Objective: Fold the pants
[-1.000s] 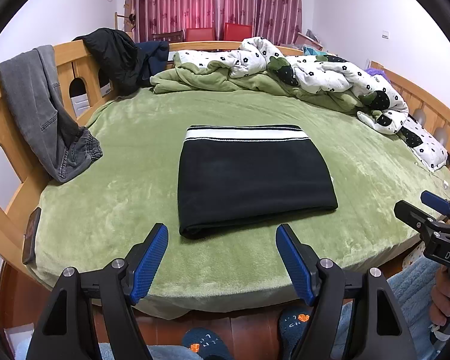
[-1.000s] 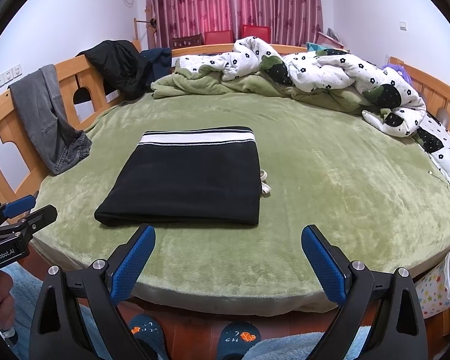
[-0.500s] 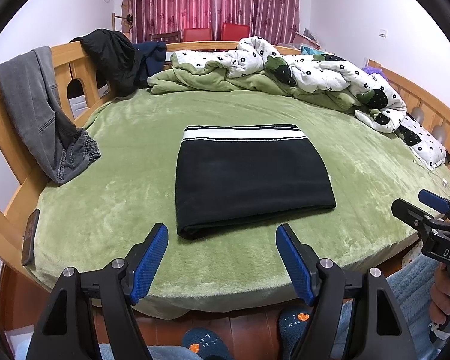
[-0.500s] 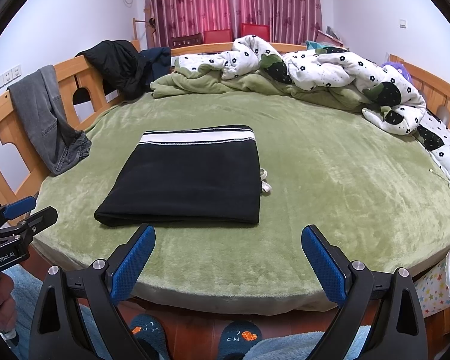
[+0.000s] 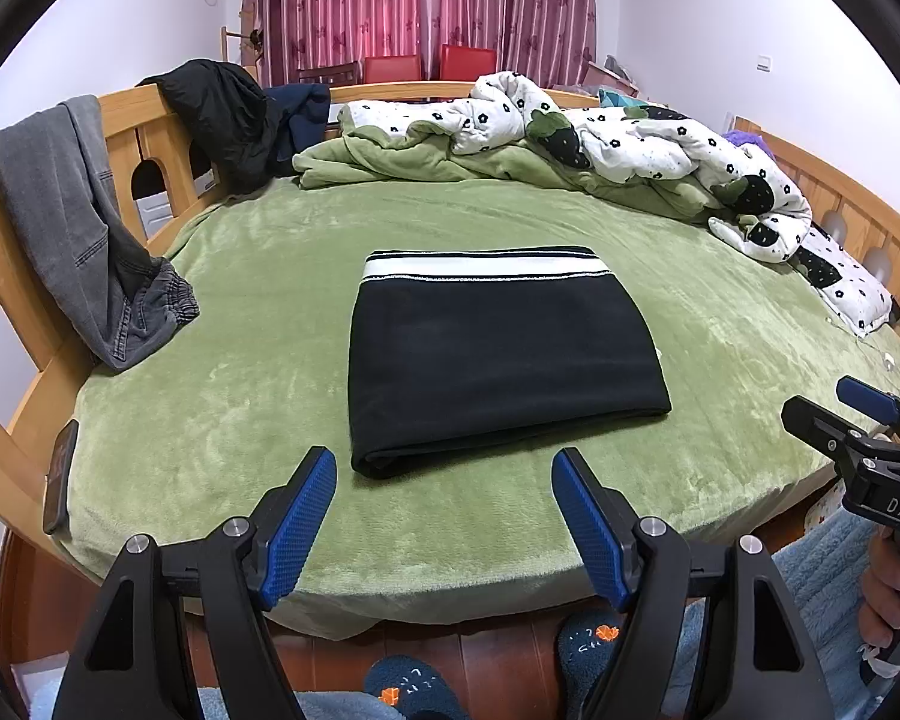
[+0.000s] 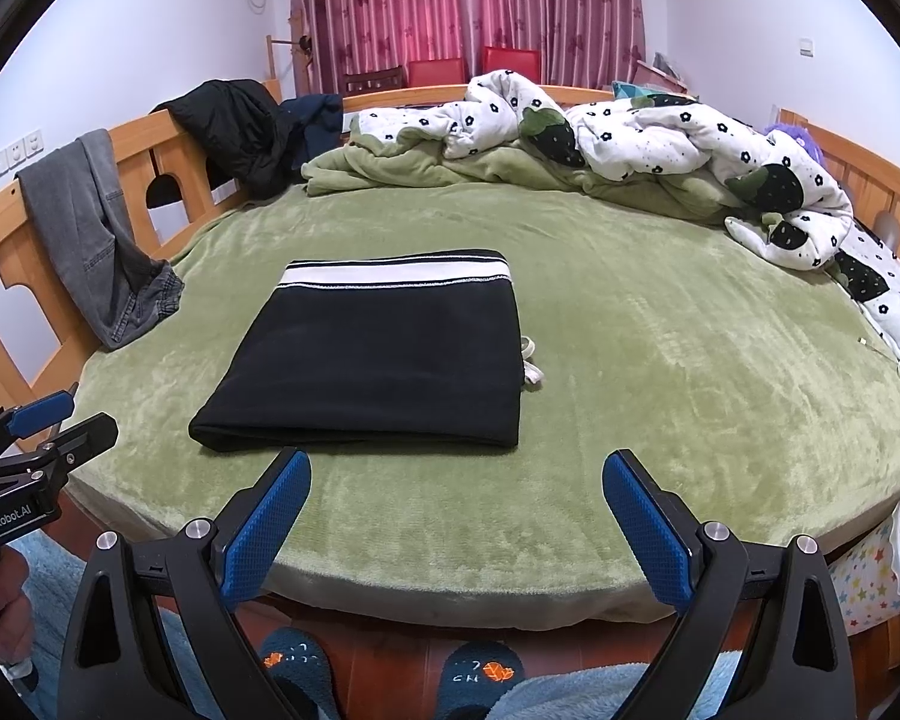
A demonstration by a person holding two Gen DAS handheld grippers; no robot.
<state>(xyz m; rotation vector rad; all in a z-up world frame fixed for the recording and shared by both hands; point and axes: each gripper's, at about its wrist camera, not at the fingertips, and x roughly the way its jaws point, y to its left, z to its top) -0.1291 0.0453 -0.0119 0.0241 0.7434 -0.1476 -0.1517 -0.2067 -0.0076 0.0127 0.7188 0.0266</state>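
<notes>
The black pants lie folded into a flat rectangle on the green bed, with the white striped waistband at the far edge. They also show in the right wrist view, with a white drawstring poking out at the right side. My left gripper is open and empty, held off the bed's near edge in front of the pants. My right gripper is open and empty, also off the near edge. Each gripper shows at the side of the other's view.
Grey jeans hang over the wooden rail on the left. A black jacket lies over the headboard. A flowered duvet is bunched at the back right. A phone rests on the left rail. A starred bin stands at the lower right.
Both grippers have stayed open and pulled back slightly. The pants have not moved.
</notes>
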